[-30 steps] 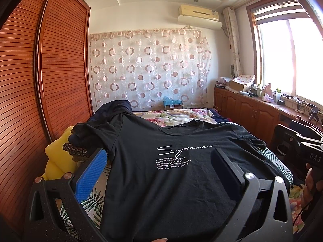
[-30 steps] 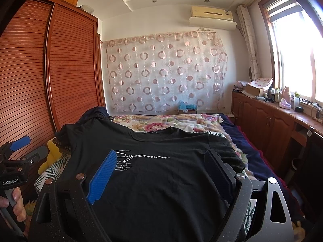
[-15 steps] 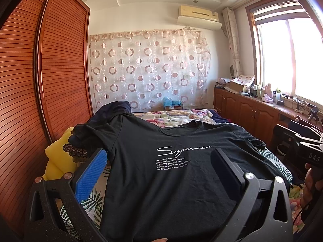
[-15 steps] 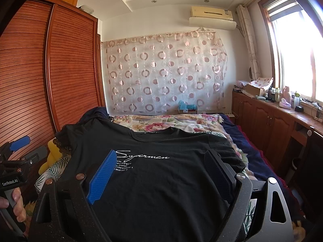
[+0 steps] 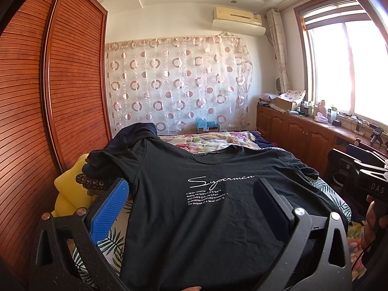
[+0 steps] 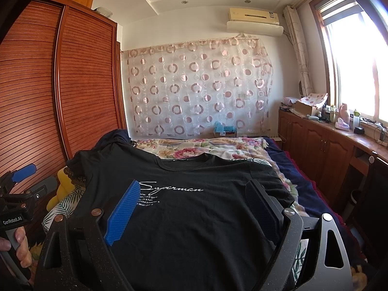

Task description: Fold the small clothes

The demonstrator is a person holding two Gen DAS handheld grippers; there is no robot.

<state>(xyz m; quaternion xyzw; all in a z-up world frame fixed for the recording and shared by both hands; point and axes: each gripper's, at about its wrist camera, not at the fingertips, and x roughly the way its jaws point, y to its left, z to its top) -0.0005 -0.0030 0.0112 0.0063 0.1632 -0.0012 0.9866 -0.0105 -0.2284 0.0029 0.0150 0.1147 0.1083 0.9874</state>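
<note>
A black T-shirt (image 5: 206,218) with white "Superman" lettering lies spread face up on the bed, collar at the far end; it also shows in the right wrist view (image 6: 194,218). My left gripper (image 5: 191,201) is open, held over the shirt's lower part, its fingers straddling the print. My right gripper (image 6: 194,203) is open too, over the shirt's lower right part. Neither holds cloth. The shirt's hem is hidden below both views.
A floral bedspread (image 5: 208,140) covers the far bed. A dark garment (image 5: 135,133) and a yellow cushion (image 5: 70,191) sit at the left by the wooden wardrobe (image 5: 48,109). Wooden cabinets (image 6: 322,145) with clutter run under the window at right.
</note>
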